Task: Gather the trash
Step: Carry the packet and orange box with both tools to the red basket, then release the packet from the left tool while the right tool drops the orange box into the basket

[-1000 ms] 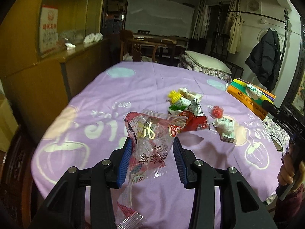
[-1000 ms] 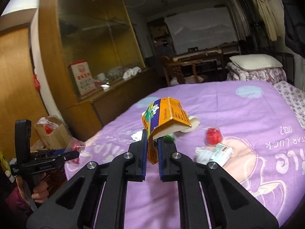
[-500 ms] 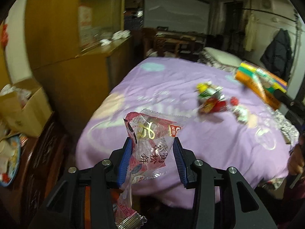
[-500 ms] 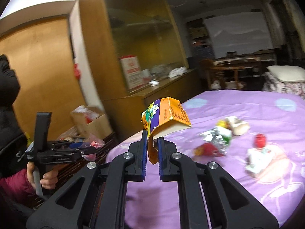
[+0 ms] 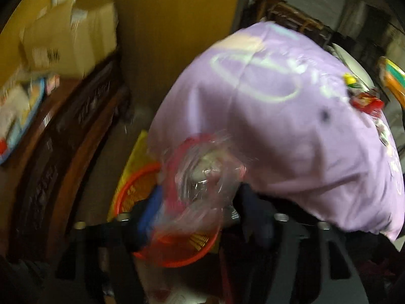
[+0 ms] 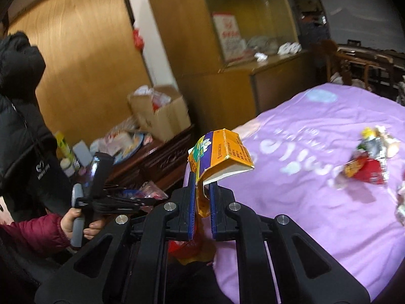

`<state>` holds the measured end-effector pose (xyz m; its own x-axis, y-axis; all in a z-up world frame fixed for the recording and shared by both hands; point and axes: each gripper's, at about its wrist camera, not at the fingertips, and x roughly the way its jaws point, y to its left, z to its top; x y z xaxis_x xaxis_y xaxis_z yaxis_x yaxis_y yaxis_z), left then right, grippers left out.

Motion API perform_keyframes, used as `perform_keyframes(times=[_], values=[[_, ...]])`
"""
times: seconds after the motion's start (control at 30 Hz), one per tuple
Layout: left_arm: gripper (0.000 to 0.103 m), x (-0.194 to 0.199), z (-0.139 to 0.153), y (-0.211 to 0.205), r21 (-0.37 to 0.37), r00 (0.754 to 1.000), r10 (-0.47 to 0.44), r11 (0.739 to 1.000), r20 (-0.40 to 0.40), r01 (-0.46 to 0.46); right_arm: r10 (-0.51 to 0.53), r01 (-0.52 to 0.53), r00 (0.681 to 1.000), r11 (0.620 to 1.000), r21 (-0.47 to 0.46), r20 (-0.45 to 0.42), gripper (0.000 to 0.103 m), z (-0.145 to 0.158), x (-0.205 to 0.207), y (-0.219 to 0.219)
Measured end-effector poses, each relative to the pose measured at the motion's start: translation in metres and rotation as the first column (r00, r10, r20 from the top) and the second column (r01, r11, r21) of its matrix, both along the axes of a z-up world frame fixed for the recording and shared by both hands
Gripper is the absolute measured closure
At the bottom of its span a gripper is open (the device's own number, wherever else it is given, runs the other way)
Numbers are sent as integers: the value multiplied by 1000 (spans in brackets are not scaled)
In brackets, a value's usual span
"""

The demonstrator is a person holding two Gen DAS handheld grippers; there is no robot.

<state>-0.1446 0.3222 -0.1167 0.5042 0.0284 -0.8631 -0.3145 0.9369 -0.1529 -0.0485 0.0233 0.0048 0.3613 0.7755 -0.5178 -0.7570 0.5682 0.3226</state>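
A table under a purple cloth (image 6: 316, 177) fills the right of the room, with wooden cabinets and a cardboard box (image 6: 162, 114) of clutter against the far wall on the left. On the floor at the near left edge of the table stands an orange basket (image 5: 131, 190), which looks like the place meant for the trash. The left gripper (image 5: 202, 212) points steeply down over that basket, and its jaws are opening; a clear-and-red snack wrapper (image 5: 202, 174) sits blurred between them, seemingly coming loose so that it can fall into the basket (the blur hides whether the pads still touch it). The right gripper (image 6: 202, 202) is clamped tight on the lower flap of a torn orange carton (image 6: 220, 157), holding it upright and clear of the cloth, probably so it can follow the wrapper. More trash is left on the cloth at the far right: a red packet (image 6: 364, 172) and a small heap of wrappers (image 6: 377, 139), well apart from both grippers, so collection is only partly done.
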Motion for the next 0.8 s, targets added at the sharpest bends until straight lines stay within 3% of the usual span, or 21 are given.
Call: perform_keyframes(times=[0.1,0.2,0.53,0.67,0.8], values=[[21,-2,-21,18,-63,998,33,997,-50,-36,37,-39,999,998,-45,-37,92,-14,1,23],[14,-9,-23,34,-82,996,83,993,-36,-86,68,-73,995,994,-78,-68,92,-27,2,39],[9,-19,-4,60,55,979,203,978,15,-203,224,-257,956,951,-173,-191,92,-73,-2,111],[8,-19,3,66,102,973,229,967,38,-232,302,-354,919,915,-194,-254,91,-93,-10,146],[8,-22,8,72,127,966,252,958,57,-257,422,-500,833,851,-160,-358,83,-120,-20,190]])
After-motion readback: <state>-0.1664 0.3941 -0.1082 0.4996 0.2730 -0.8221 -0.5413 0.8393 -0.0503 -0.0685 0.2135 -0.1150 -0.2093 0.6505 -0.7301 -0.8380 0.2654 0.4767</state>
